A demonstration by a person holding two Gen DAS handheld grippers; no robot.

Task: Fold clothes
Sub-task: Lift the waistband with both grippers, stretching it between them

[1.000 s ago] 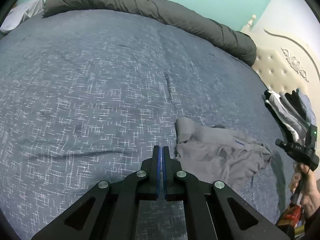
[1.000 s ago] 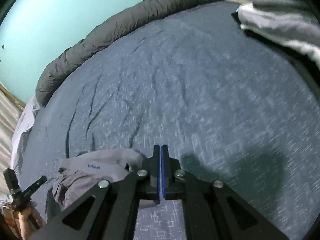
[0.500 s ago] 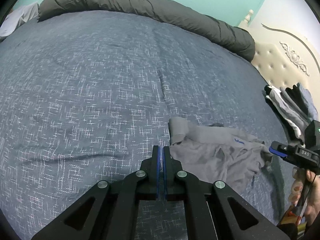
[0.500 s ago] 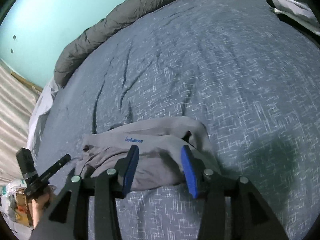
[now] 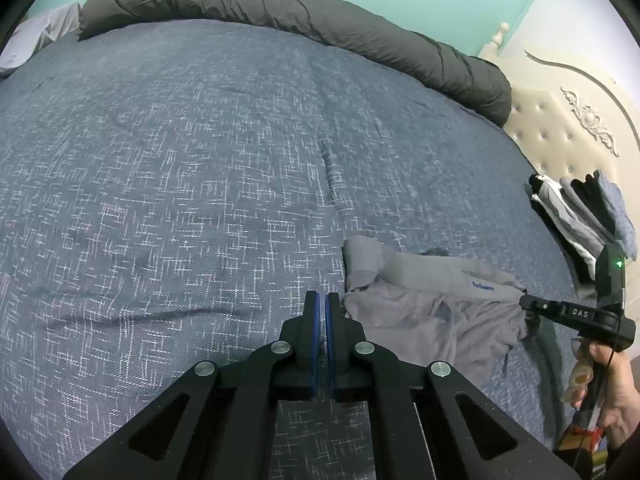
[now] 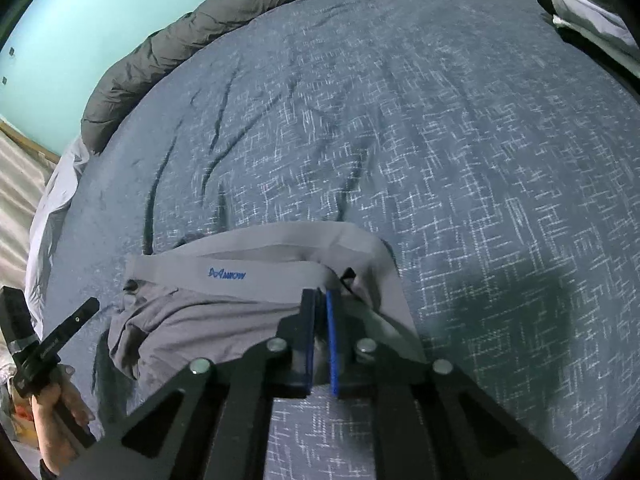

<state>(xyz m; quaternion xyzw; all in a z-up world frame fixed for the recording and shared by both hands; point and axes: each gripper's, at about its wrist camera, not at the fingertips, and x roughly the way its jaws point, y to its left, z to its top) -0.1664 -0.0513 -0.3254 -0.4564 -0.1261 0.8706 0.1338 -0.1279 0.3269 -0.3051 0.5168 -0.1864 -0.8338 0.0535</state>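
Note:
A crumpled grey garment with a blue logo on its waistband lies on the blue bedspread. My left gripper is shut with nothing between its pads, and its tips rest just left of the garment's edge. In the right wrist view my right gripper is shut on the grey garment at the right end of the waistband, with grey cloth showing between the blue pads. The left wrist view shows the right gripper meeting the garment's right side. The left gripper shows at the right wrist view's left edge.
A rolled dark grey duvet lines the bed's far edge. A stack of folded clothes lies by the cream headboard, and its white and black pieces show at the top right. A hand holds each gripper handle.
My right gripper opened, moved over the grey garment and closed on its waistband end. The left gripper stayed shut in place beside the garment.

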